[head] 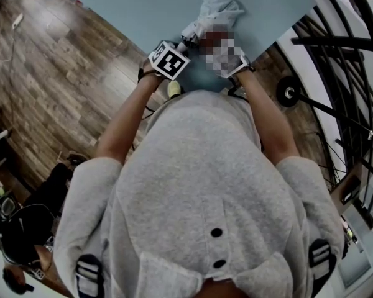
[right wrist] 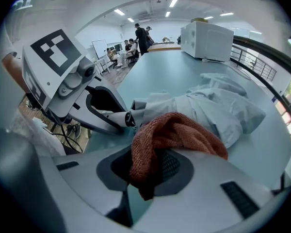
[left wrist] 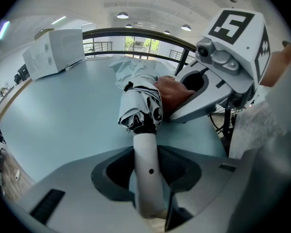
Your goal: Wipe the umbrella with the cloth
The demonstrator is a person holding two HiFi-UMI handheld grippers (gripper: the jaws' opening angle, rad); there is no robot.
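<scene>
A folded pale grey-blue umbrella [right wrist: 223,106] lies on the light blue table [head: 143,11]. In the head view its canopy [head: 221,8] shows beyond both grippers. My left gripper [left wrist: 148,164] is shut on the umbrella's white handle [left wrist: 146,149], with the bunched canopy end [left wrist: 141,103] just past the jaws. My right gripper [right wrist: 153,166] is shut on a rust-orange cloth [right wrist: 172,135], which drapes over the jaws and rests against the umbrella beside the handle. In the left gripper view the cloth [left wrist: 172,93] touches the canopy. A mosaic patch hides the right gripper in the head view.
A white box-shaped appliance [right wrist: 208,40] stands far back on the table. A dark railing [left wrist: 150,35] runs along the table's far side. Several people [right wrist: 140,38] stand at the room's far end. Wooden floor [head: 62,85] lies to the left, a small wheel [head: 289,92] to the right.
</scene>
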